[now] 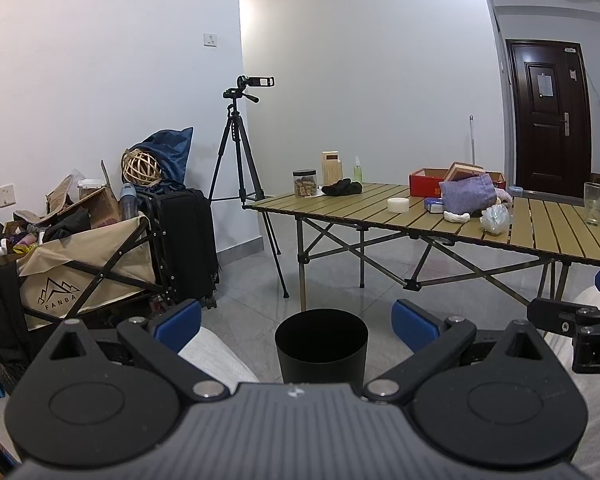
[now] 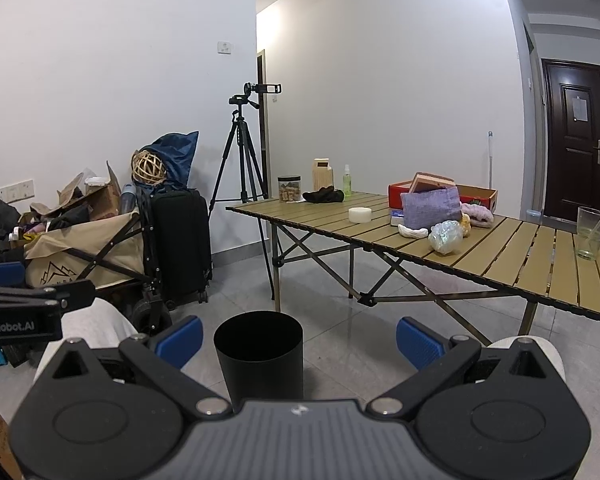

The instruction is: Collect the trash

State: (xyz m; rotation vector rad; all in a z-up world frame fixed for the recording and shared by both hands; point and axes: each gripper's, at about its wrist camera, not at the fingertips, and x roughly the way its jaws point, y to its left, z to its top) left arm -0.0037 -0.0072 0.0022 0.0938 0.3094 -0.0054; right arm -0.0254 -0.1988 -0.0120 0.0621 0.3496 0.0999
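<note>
A black round bin (image 1: 321, 346) stands on the grey floor just ahead of both grippers, also low centre in the right wrist view as the bin (image 2: 259, 354). My left gripper (image 1: 296, 326) is open with nothing between its blue pads. My right gripper (image 2: 299, 338) is open and empty too. On the folding slat table (image 1: 540, 232) lie a crumpled clear plastic wad (image 2: 445, 237), a white crumpled scrap (image 2: 413, 232) and a white round puck (image 2: 359, 214). All are well beyond reach of the fingers.
The table also holds a red box (image 2: 476, 194), a purple cloth pouch (image 2: 430, 205), a glass with a straw (image 2: 590, 233), a jar (image 2: 289, 189), a spray bottle (image 2: 347, 181) and a black cloth (image 2: 323, 195). A loaded cart (image 1: 80, 260), black suitcase (image 1: 184, 240) and tripod (image 1: 240, 152) stand at left. A dark door (image 1: 548, 120) is at right.
</note>
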